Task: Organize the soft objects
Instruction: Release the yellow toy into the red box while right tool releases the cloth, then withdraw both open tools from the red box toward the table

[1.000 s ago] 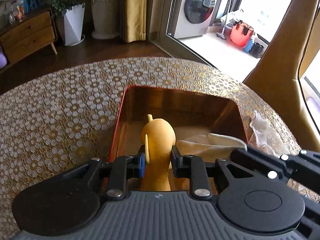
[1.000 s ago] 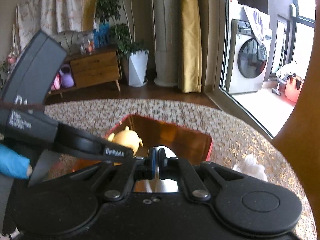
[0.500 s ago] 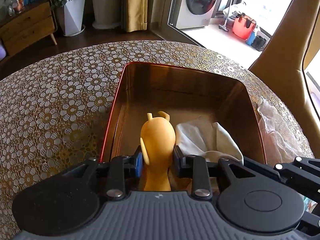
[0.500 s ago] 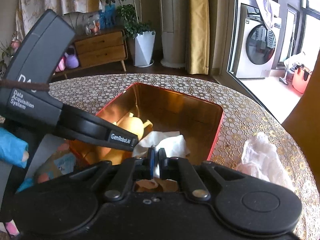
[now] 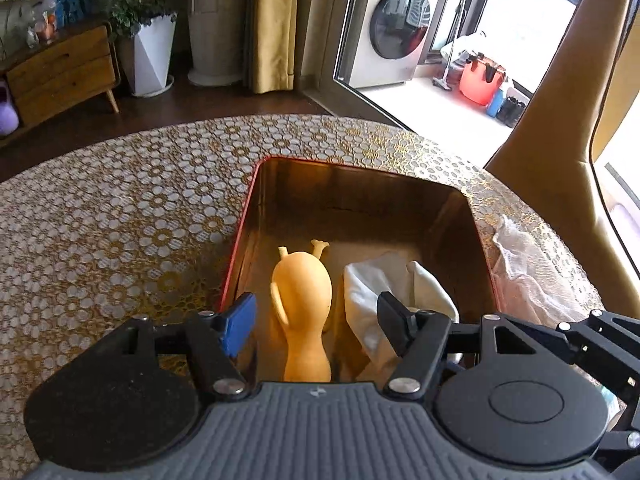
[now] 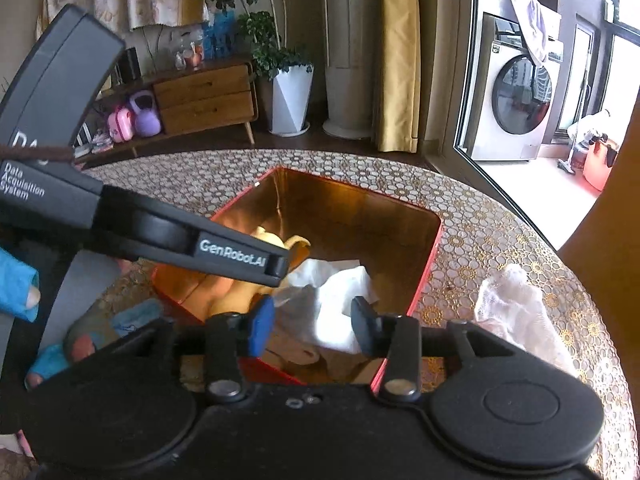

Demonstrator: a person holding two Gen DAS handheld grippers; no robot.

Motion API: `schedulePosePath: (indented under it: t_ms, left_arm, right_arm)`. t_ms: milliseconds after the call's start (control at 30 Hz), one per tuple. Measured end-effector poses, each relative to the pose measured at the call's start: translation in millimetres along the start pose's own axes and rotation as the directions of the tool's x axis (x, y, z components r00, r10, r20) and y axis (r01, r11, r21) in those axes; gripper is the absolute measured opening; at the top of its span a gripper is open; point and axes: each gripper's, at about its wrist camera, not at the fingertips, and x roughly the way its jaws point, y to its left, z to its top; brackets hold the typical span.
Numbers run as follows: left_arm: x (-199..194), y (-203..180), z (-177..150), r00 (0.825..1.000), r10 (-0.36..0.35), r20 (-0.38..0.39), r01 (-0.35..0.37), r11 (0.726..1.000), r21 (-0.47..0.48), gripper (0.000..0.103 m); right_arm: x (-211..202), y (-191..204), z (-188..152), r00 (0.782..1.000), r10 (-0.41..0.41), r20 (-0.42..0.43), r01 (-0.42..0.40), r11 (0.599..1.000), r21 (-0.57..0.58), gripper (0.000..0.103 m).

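A red tin box [image 5: 360, 168] with a gold inside [image 6: 424, 280] sits on the round table. In it lie a yellow rubber chicken toy [image 5: 302, 300], partly hidden by the left gripper in the right wrist view [image 6: 276, 240], and a white cloth [image 5: 384, 292] [image 6: 340, 296]. My left gripper [image 5: 316, 320] is open above the box, its jaws either side of the toy without touching it. My right gripper [image 6: 310, 324] is open above the white cloth, empty.
A white mesh cloth [image 5: 528, 276] [image 6: 516, 312] lies on the lace tablecloth [image 5: 120, 220] right of the box. A tan chair back [image 5: 560, 120] stands behind the table at the right. Colourful soft items [image 6: 92, 336] lie left of the box.
The left gripper opened and let go of the yellow toy, which now lies in the box. The right gripper opened from shut, and the white cloth lies in the box.
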Motion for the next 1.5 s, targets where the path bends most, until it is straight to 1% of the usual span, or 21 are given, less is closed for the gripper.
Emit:
schedulePosePath:
  t_ms: [33, 133, 167, 367, 433, 533, 567, 600, 667, 800, 867, 967, 1133, 1267, 1333, 1433, 1500]
  left_arm:
    - [-6, 0, -1, 1.0, -0.005, 0.004, 0.005, 1.0, -0.001, 0.066]
    - [-26, -1, -4, 1.0, -0.006, 0.02, 0.006, 1.0, 0.006, 0.066]
    - [-34, 0, -5, 1.0, -0.005, 0.027, 0.005, 1.0, 0.008, 0.066]
    - [-83, 7, -17, 0.998, 0.0, 0.062, 0.0, 1.0, 0.0, 0.066]
    - [-98, 8, -21, 0.997, 0.005, 0.073, -0.005, 1.0, 0.003, 0.067]
    - [-122, 8, -27, 0.996, -0.007, 0.093, 0.007, 1.0, -0.001, 0.067]
    - [-130, 8, -29, 0.995, -0.013, 0.1, 0.013, 1.0, -0.003, 0.068]
    - [-138, 7, -32, 0.994, -0.016, 0.108, 0.017, 1.0, -0.001, 0.071]
    - [-152, 6, -37, 0.991, -0.017, 0.129, 0.017, 1.0, 0.002, 0.075]
    - [-177, -2, -50, 0.987, -0.019, 0.158, 0.017, 1.0, 0.015, 0.076]
    - [-186, -6, -57, 0.986, -0.03, 0.163, 0.027, 0.999, 0.019, 0.08]
    - [-199, -10, -69, 0.983, -0.036, 0.178, 0.03, 0.999, 0.038, 0.082]
    - [-214, -15, -88, 0.983, -0.036, 0.182, 0.024, 0.997, 0.069, 0.082]
    - [-220, -18, -101, 0.984, -0.036, 0.174, 0.02, 0.995, 0.098, 0.086]
    - [-222, -18, -107, 0.985, -0.054, 0.165, 0.036, 0.993, 0.113, 0.088]
    - [-224, -17, -114, 0.987, -0.084, 0.138, 0.067, 0.99, 0.126, 0.092]
    - [-223, -14, -116, 0.989, -0.104, 0.107, 0.091, 0.988, 0.122, 0.101]
  right_arm:
    - [-4, 0, 0, 1.0, 0.002, 0.002, -0.002, 1.0, 0.0, 0.043]
    - [-21, 1, -1, 1.0, 0.0, 0.019, 0.0, 1.0, -0.014, 0.054]
    - [-26, 2, -1, 1.0, -0.001, 0.026, 0.001, 1.0, -0.018, 0.055]
    - [-65, 10, -3, 0.998, -0.003, 0.06, 0.004, 1.0, -0.014, 0.062]
    - [-78, 13, -5, 0.998, -0.006, 0.07, 0.008, 1.0, -0.02, 0.063]
    - [-102, 16, -8, 0.996, -0.008, 0.092, 0.009, 1.0, -0.012, 0.066]
    - [-109, 17, -10, 0.995, -0.006, 0.098, 0.007, 1.0, -0.008, 0.068]
    - [-117, 18, -12, 0.994, -0.004, 0.106, 0.005, 1.0, -0.005, 0.068]
    - [-131, 19, -16, 0.993, -0.003, 0.118, 0.003, 1.0, -0.004, 0.07]
    - [-155, 21, -24, 0.99, -0.007, 0.14, 0.005, 1.0, 0.013, 0.076]
    - [-167, 21, -31, 0.988, -0.008, 0.151, 0.005, 1.0, 0.02, 0.082]
    - [-180, 20, -41, 0.988, -0.012, 0.156, 0.008, 1.0, 0.029, 0.086]
    - [-197, 20, -58, 0.987, -0.018, 0.159, 0.011, 0.999, 0.041, 0.092]
    - [-210, 19, -72, 0.986, -0.02, 0.166, 0.012, 0.999, 0.049, 0.096]
    - [-215, 17, -77, 0.986, -0.02, 0.167, 0.011, 0.998, 0.054, 0.097]
    - [-219, 14, -83, 0.987, -0.017, 0.159, 0.006, 0.998, 0.067, 0.098]
    - [-221, 14, -90, 0.988, -0.015, 0.156, 0.004, 0.998, 0.07, 0.098]
